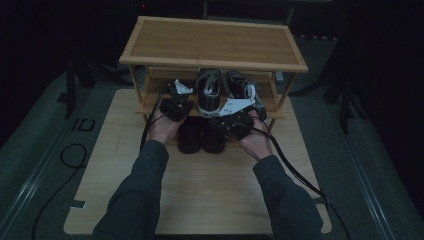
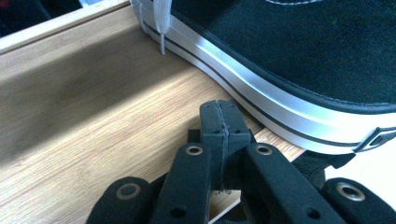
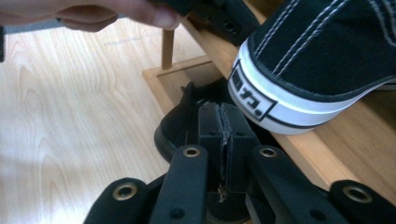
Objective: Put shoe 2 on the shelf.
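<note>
At the centre of the high view a bamboo shoe rack (image 1: 215, 42) stands on the worktop (image 1: 200, 185), and two black-and-white sneakers sit side by side on its middle shelf: the left sneaker (image 1: 209, 92) with its heel toward the person, the right sneaker (image 1: 239, 84) just beside it. A pair of dark shoes (image 1: 201, 136) rests lower down, at the foot of the rack, between the person's hands.

The left tongs (image 2: 219, 112) are pressed fully together with nothing between them, their tips on the shelf board right beside the sneaker's white sole band (image 2: 261, 100). The right tongs (image 3: 223, 114) are likewise closed on nothing, held just below the heel of a sneaker (image 3: 322, 60) that overhangs the shelf edge, above one of the dark shoes.

Judging from this, the sneakers look already placed and only nudging or squaring remains; whether the dark pair stands on a lower shelf or on the worktop is hard to tell in the dim light.
</note>
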A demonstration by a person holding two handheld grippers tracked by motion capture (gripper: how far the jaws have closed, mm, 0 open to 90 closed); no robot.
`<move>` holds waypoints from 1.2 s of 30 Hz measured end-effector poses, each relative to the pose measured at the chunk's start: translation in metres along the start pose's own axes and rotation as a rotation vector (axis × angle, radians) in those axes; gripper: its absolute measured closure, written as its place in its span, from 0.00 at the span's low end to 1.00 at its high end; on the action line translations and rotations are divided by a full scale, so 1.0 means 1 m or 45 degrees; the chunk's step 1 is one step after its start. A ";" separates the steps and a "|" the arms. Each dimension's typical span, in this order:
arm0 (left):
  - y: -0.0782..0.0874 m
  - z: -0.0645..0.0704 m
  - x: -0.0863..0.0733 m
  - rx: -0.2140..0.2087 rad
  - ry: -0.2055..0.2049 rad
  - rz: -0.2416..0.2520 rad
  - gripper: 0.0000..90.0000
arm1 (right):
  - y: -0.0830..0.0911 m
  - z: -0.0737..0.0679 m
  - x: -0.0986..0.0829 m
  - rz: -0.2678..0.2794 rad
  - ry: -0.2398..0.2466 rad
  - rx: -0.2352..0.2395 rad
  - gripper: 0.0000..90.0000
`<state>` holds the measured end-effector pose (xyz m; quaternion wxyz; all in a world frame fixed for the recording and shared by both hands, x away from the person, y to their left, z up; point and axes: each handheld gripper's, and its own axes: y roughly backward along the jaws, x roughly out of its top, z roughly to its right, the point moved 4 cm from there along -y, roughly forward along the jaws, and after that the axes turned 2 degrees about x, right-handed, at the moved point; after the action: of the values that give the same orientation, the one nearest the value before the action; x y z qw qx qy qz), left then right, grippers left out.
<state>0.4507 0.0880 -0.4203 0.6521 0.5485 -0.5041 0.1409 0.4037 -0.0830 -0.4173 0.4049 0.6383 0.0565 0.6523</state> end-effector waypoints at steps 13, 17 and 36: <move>0.000 -0.001 0.003 -0.008 0.004 -0.024 1.00 | 0.031 0.009 -0.025 -0.014 -0.005 0.028 0.96; 0.000 -0.001 0.003 -0.002 -0.004 -0.030 0.99 | 0.042 0.015 -0.030 -0.013 -0.020 0.028 0.96; -0.001 0.000 0.005 -0.008 0.005 -0.042 0.99 | 0.074 0.027 -0.059 -0.058 -0.026 -0.002 0.98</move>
<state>0.4539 0.0856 -0.4171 0.6572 0.5543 -0.4940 0.1295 0.3852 -0.1795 -0.4149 0.4207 0.6430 0.0662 0.6365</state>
